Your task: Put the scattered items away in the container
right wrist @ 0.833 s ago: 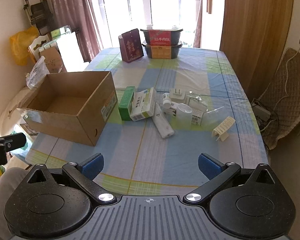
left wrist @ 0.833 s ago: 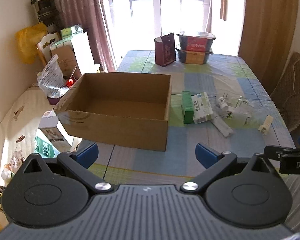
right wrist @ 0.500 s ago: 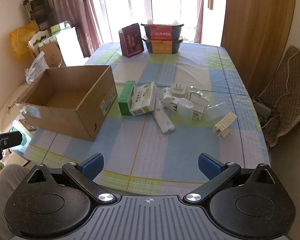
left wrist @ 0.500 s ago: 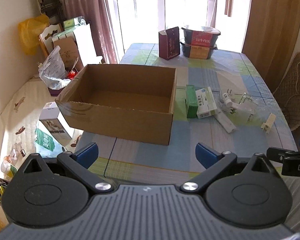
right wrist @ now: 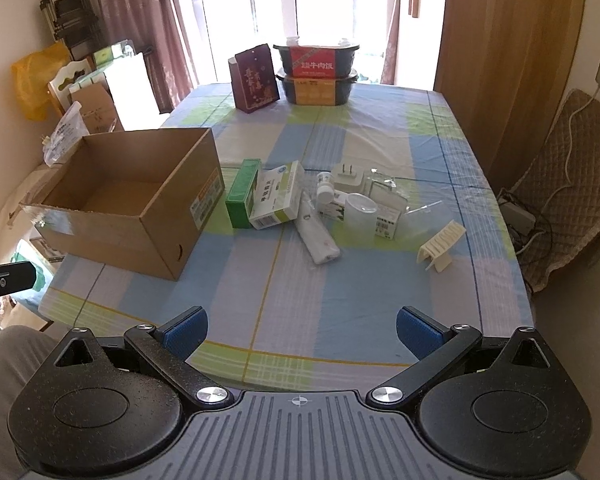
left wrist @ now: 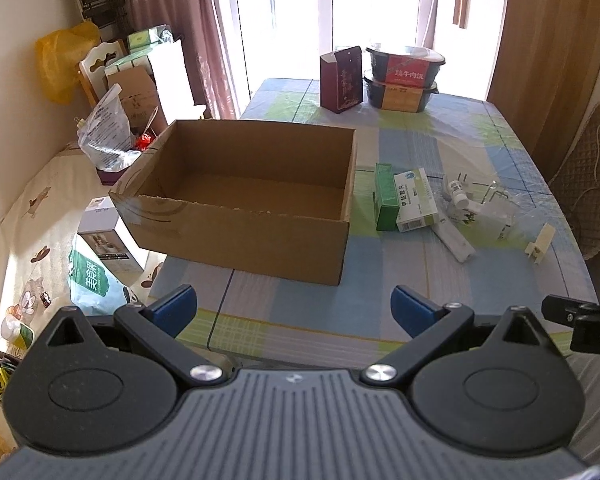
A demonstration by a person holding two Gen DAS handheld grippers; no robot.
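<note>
- Right wrist view: right gripper (right wrist: 302, 330) wide apart, empty; so's the left gripper (left wrist: 294, 306).
- Cardboard box (right wrist: 120, 196) empty, items piled just beside it.
- I'd grab the green box (right wrist: 242, 194) first, nearest and squarest.

The near inner wall of the open brown cardboard box (right wrist: 112, 216) is hidden behind its own rim. The print on the white-and-green medicine carton (right wrist: 278, 200) is too small to be read. A clear plastic bag (left wrist: 540, 204) at 2 o'clock is barely outlined in the left wrist view.
</note>
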